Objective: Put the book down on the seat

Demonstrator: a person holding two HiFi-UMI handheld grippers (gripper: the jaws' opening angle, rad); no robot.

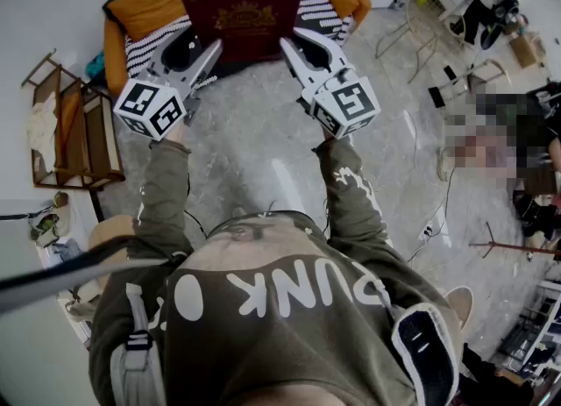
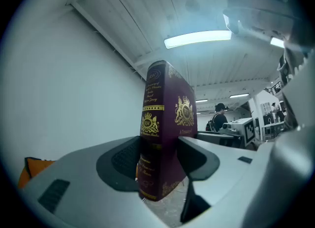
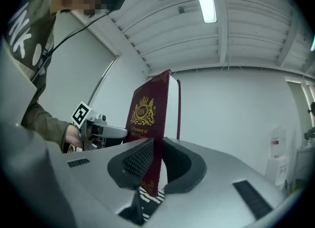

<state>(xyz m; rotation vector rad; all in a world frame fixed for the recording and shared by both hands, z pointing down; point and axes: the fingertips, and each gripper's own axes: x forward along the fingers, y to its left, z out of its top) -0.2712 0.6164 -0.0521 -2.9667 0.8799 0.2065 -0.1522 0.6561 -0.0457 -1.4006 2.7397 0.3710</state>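
**Two grips on one book, and the right one looks thin**

I have the book clamped from both sides. It stands tilted up in the air over the front of the seat and is not yet down on it. The left hand-held gripper has its jaws spread wide and pressed on the thick spine end. The right hand-held gripper is closed on what looks like a single cover board rather than the whole block.

That right grip worries me most. If it holds only the cover, the book may swing open as I lower it, throw its weight onto the left jaws and twist out. Letting go unevenly would have the same effect, so I judge both jaws should release together, once the book lies flat.

The striped cushion on the seat looks soft and rumpled. A book set near its front edge could slide off onto the floor in front of the seat.

The seat's orange sides close it in left and right, and the back rises just behind the book's top edge, so pushing deep risks a knock there. A wooden rack stands left of the seat, well apart. The floor in front is free for backing out.
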